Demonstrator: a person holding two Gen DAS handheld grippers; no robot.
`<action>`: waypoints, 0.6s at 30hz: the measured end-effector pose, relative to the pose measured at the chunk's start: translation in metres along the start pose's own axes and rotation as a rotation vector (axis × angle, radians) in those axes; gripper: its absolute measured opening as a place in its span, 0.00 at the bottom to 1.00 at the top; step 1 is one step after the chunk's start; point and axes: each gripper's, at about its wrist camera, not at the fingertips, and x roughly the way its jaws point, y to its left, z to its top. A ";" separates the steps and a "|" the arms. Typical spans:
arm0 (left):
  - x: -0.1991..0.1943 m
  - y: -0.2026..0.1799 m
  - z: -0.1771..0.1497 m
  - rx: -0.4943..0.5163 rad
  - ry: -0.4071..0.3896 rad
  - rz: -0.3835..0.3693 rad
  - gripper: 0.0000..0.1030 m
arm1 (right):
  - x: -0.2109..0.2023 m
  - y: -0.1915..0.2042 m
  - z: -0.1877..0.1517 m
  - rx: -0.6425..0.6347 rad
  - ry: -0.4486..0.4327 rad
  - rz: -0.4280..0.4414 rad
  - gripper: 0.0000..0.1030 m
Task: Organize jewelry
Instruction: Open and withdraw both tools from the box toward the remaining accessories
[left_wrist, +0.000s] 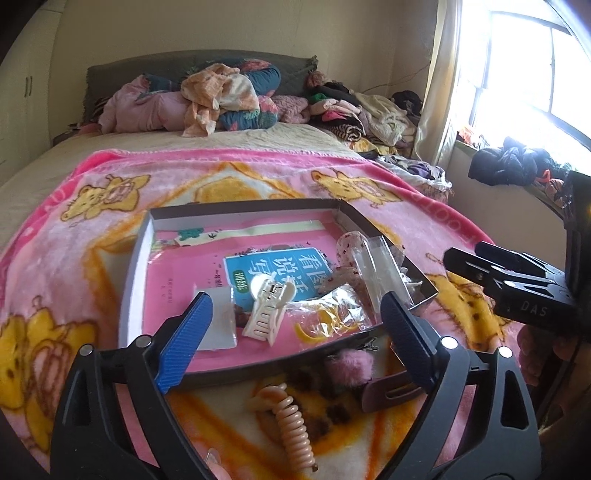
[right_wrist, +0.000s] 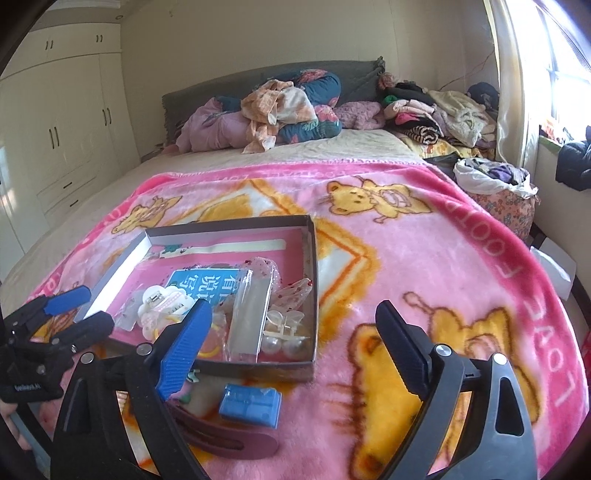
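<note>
Jewelry and hair pieces are partly sorted: the shallow grey cardboard box (left_wrist: 136, 273) lies on the pink fleece blanket with yellow bears (right_wrist: 424, 236) and already holds a cream plastic claw clip (left_wrist: 266, 310), clear plastic sachets (left_wrist: 376, 269) and two large white pearl beads (right_wrist: 280, 345), all on top of a pink booklet with a blue label (left_wrist: 266, 266). Outside the box, near its front wall, wait a peach spiral hair tie (left_wrist: 291, 428), a fluffy pink pompom clip (left_wrist: 349, 369), a dark maroon flat hair clip (right_wrist: 229, 439) and a small blue plastic case (right_wrist: 250, 406). The left gripper (left_wrist: 295, 339) stands wide and holds nothing, and the right gripper (right_wrist: 295, 350) is also wide and empty. I think the main risk is the soft blanket: a finger pressing down for the flat maroon clip could catch the fleece or push the clip under the box wall. The low front wall stands in the way, so a low carry may knock it and shift the light box. The contents are crowded on the right side, and a new piece dropped there could slide off the smooth sachets. Both grippers work close together, so they may bump. Piles of clothes (right_wrist: 436, 110) at the head of the bed are well apart.
</note>
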 end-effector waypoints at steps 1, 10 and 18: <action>-0.003 -0.001 0.000 0.000 -0.004 0.001 0.82 | -0.004 0.001 0.000 -0.001 -0.004 0.002 0.86; -0.024 0.004 -0.003 -0.005 -0.031 0.008 0.85 | -0.031 0.010 -0.007 -0.010 -0.033 0.003 0.87; -0.037 0.008 -0.008 -0.006 -0.037 0.014 0.85 | -0.051 0.016 -0.017 -0.011 -0.042 0.018 0.88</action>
